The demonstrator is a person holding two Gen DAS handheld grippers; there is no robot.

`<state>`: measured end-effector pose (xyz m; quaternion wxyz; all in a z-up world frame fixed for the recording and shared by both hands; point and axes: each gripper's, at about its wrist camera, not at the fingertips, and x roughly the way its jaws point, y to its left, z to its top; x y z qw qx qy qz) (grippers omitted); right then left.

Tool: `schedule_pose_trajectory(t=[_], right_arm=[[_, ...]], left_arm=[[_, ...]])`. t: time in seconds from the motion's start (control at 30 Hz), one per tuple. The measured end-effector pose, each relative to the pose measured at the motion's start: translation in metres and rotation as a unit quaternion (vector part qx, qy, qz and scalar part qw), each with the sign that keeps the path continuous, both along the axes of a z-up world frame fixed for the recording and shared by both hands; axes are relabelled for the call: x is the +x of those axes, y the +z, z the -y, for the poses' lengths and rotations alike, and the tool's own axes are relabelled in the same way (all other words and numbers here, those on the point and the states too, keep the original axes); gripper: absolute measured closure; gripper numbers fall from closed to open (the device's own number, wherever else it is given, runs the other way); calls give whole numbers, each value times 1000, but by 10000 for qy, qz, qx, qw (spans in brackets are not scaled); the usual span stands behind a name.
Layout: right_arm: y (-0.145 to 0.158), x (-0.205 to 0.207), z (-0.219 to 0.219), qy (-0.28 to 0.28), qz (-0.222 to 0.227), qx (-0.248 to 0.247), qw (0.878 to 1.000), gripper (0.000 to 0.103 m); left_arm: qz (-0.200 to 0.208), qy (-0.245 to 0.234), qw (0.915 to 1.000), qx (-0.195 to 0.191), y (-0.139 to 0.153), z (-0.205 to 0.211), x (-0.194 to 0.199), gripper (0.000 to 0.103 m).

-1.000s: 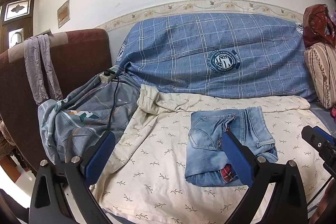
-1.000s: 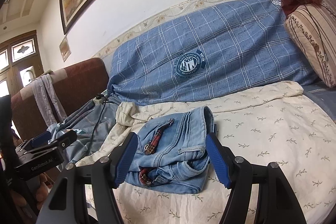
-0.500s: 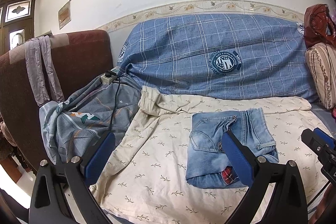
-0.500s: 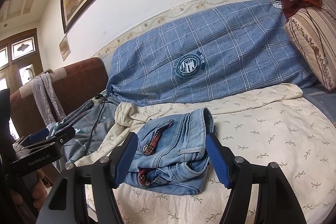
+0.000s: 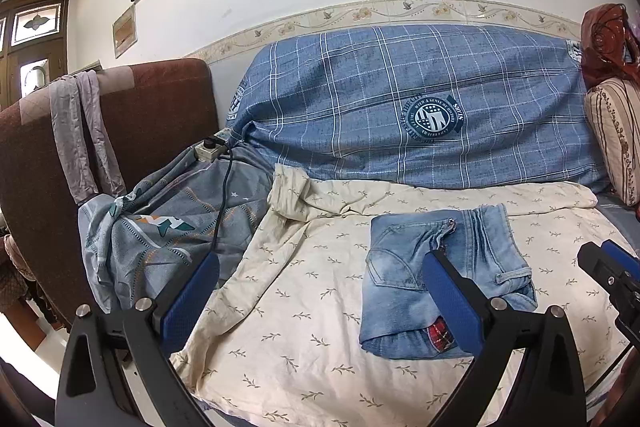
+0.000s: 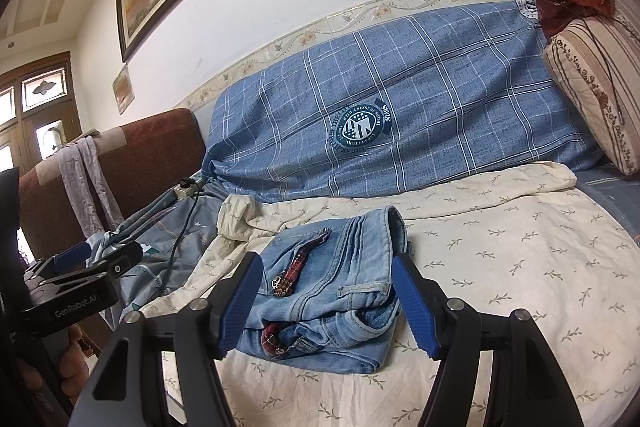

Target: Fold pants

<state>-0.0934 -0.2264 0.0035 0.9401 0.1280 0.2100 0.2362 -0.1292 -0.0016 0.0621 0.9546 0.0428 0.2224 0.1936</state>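
While the jeans point(image 6: 320, 291) lie as a compact folded bundle on the cream sheet point(image 6: 500, 267), toward its front edge, both claws hang short of them with jaws apart and nothing gripped. The right gripper point(image 6: 326, 303) faces the bundle squarely and looks the nearer. From the left gripper point(image 5: 320, 301), the bundle lies off to the right, its long axis seemingly running front to back.

A sofa seat covered by a cream leaf-print sheet point(image 5: 304, 307) carries folded light-blue denim pants point(image 5: 404, 279) near its middle; a grey patterned cloth point(image 5: 160, 223) lies at its left edge.
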Motion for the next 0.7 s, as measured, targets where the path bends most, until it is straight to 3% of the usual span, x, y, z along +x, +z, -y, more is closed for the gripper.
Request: schedule_pose_trajectory(t=[0.7], right_arm=[[-1,3,-7,112,-16,-111,9999,33]], left_arm=[[-111,110,9999,-26,-11,-5,4,2]])
